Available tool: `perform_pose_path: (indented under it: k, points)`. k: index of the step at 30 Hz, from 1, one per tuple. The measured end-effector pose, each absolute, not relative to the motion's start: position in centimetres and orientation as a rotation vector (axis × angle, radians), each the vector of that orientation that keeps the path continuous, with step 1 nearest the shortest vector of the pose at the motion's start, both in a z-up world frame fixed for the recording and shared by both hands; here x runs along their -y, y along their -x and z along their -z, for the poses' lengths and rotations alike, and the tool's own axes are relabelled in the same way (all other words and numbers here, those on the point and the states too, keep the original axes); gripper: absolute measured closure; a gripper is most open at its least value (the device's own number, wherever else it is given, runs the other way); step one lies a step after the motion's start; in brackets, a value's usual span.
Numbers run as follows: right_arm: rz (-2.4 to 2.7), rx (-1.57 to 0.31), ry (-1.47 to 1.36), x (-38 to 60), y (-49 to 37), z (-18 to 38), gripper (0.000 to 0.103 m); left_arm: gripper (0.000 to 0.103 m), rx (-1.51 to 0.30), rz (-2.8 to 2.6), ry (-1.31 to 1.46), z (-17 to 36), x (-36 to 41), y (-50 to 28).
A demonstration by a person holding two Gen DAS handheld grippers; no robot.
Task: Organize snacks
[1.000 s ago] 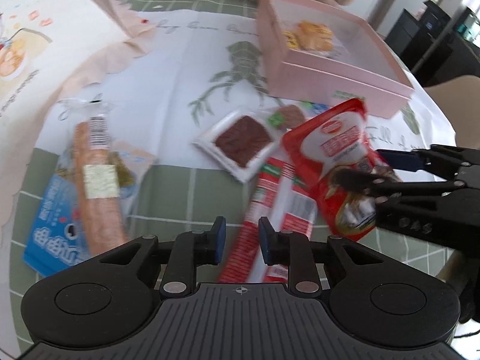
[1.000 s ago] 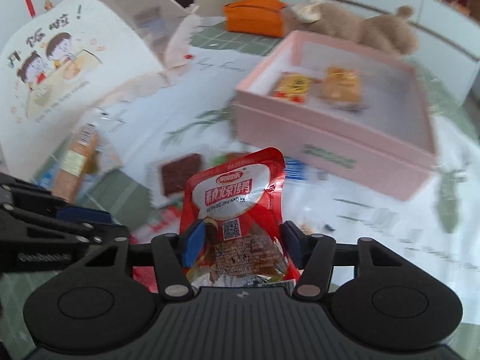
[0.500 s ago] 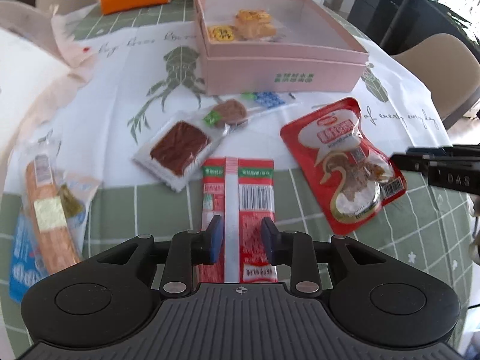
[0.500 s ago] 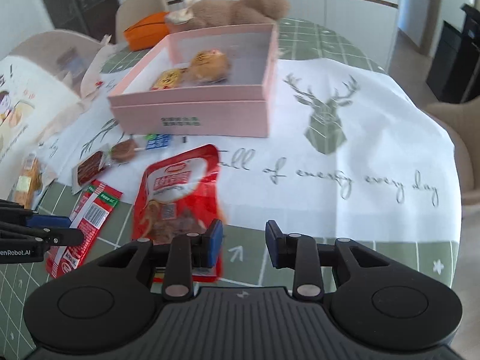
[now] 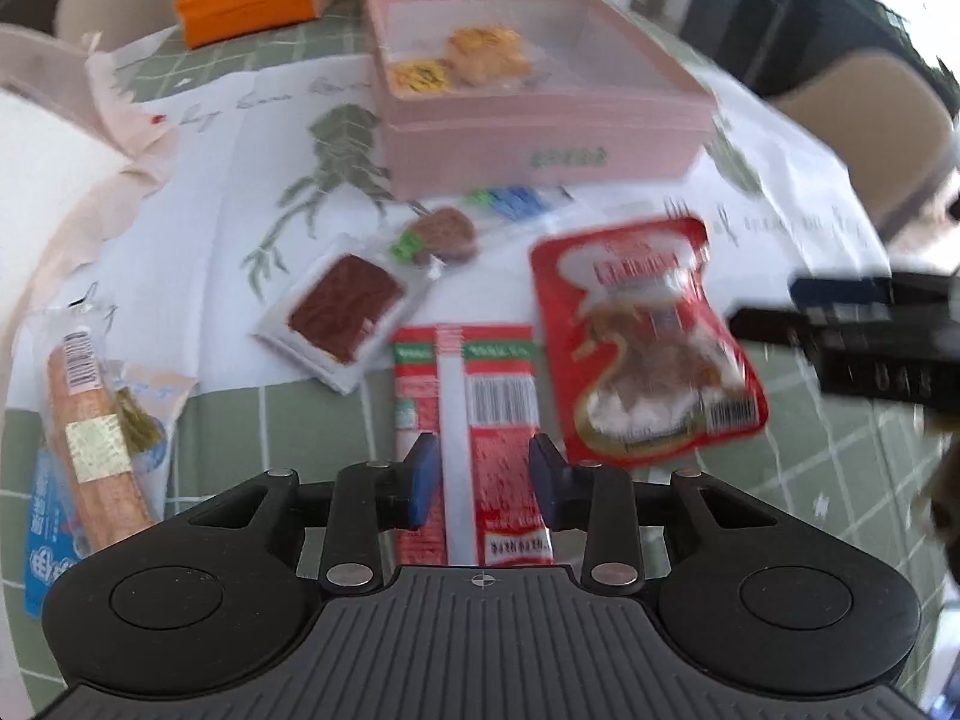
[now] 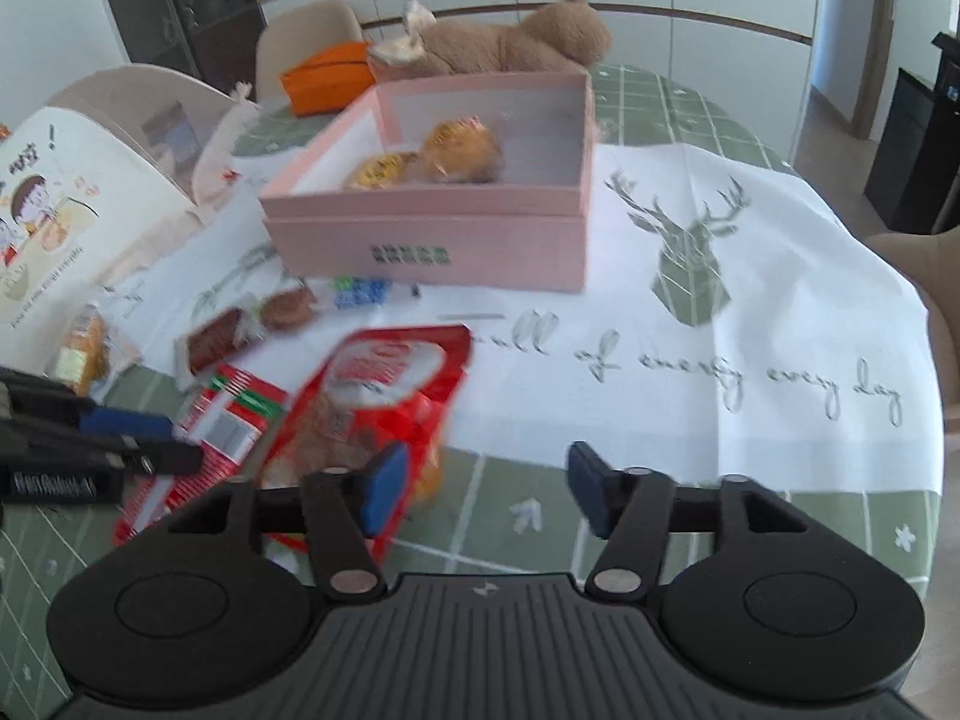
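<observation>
My left gripper [image 5: 485, 480] hovers over a flat red packet with a barcode [image 5: 474, 408]. Its jaws are opening, and the packet lies on the table under the gap with no pad pressing on it. A red pouch [image 5: 642, 348] lies just right of the packet, blurred. My right gripper [image 6: 487, 492] has its jaws opening with nothing between them. The red pouch [image 6: 384, 396] sits beside its left finger. The pink box [image 6: 432, 240] stands behind, with two yellow-orange snack packets [image 6: 438, 159] inside.
In front of the box lie a dark brown square snack [image 5: 342, 318], a round brown one [image 5: 444, 231] and a small blue packet [image 5: 516, 201]. A wrapped sausage [image 5: 90, 432] lies at left. An orange pouch [image 6: 327, 75], a plush toy [image 6: 510, 42] and an illustrated card [image 6: 48, 228] stand behind.
The right gripper let go of the red pouch, which now lies on the table, and opened wide. The left gripper, shut before, moved over the flat red packet and opened.
</observation>
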State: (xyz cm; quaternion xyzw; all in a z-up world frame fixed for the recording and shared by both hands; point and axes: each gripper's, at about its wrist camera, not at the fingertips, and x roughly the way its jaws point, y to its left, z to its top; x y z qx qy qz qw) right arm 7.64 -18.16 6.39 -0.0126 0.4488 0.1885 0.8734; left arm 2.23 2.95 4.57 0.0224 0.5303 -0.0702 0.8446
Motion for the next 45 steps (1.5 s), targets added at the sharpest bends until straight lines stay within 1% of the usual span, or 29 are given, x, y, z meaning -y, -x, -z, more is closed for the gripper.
perform_pose_path:
  k: [2, 3, 5, 8, 9, 10, 15, 19, 23, 30, 40, 45]
  points:
    - [-0.391, -0.946, 0.031, 17.5, -8.0, -6.3, 0.040, 0.063, -1.099, 0.154, -0.118, -4.4, -2.1, -1.9]
    - [-0.385, -0.950, 0.037, 17.3, -8.1, -6.3, 0.040, 0.061, -1.094, 0.154, -0.130, -4.4, -2.0, -1.8]
    - [-0.378, -0.957, 0.043, 17.0, -8.2, -6.0, 0.040, 0.060, -1.087, 0.142, -0.115, -4.3, -2.3, -2.0]
    - [-0.376, -0.963, 0.039, 17.0, -8.1, -5.9, 0.039, 0.054, -1.096, 0.103, -0.069, -4.2, -3.4, -2.6]
    - [-0.374, -0.964, 0.039, 17.1, -8.1, -5.9, 0.038, 0.049, -1.099, 0.095, -0.057, -4.2, -3.7, -2.8]
    - [-0.372, -0.965, 0.040, 17.2, -8.0, -6.0, 0.038, 0.047, -1.104, 0.090, -0.044, -4.2, -4.0, -3.0]
    - [-0.363, -0.965, 0.041, 17.3, -7.7, -6.1, 0.037, 0.047, -1.111, 0.094, -0.019, -4.1, -4.4, -3.1]
    - [-0.365, -0.966, 0.034, 17.1, -7.4, -5.9, 0.036, 0.050, -1.113, 0.103, 0.010, -4.1, -4.6, -3.2]
    - [-0.378, -0.966, 0.040, 16.8, -7.2, -5.9, 0.035, 0.050, -1.133, 0.118, 0.047, -4.0, -4.4, -3.2]
    - [-0.397, -0.976, 0.053, 16.0, -7.1, -5.6, 0.034, 0.049, -1.129, 0.149, 0.028, -3.9, -3.8, -2.9]
    - [-0.411, -0.951, 0.063, 15.7, -7.0, -6.3, 0.034, 0.050, -1.115, 0.094, 0.041, -3.9, -6.5, -2.8]
    - [-0.432, -0.952, 0.080, 12.6, -8.7, -6.2, 0.033, 0.050, -1.118, 0.083, 0.030, -4.1, -6.6, -2.7]
